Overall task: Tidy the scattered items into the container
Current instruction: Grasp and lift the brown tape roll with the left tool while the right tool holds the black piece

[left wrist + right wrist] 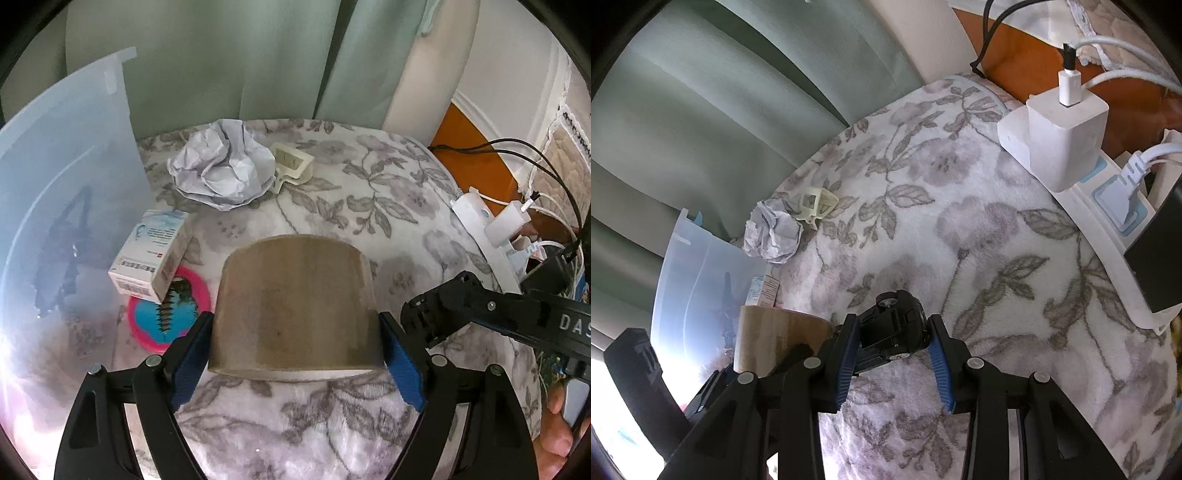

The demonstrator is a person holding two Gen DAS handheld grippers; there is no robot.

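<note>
My left gripper [295, 319] is shut on a wide brown tape roll [295, 302], its blue pads [192, 354] pressed to both sides, just above the floral blanket [369, 199]. In the right wrist view the same roll [768, 332] shows at lower left. My right gripper [894, 321] is shut on a black toy car [892, 332], held over the blanket to the right of the roll; the car [443, 302] also shows in the left wrist view. The translucent plastic container [66, 177] stands at the left, with a dark item inside.
Crumpled paper [221, 170], a cream plastic frame [291, 162], a small white carton [151, 258] and a pink-and-blue disc [177, 317] lie beside the container. A white power strip [1108, 236] with chargers and cables lines the blanket's right edge. A hand [554, 439] shows at lower right.
</note>
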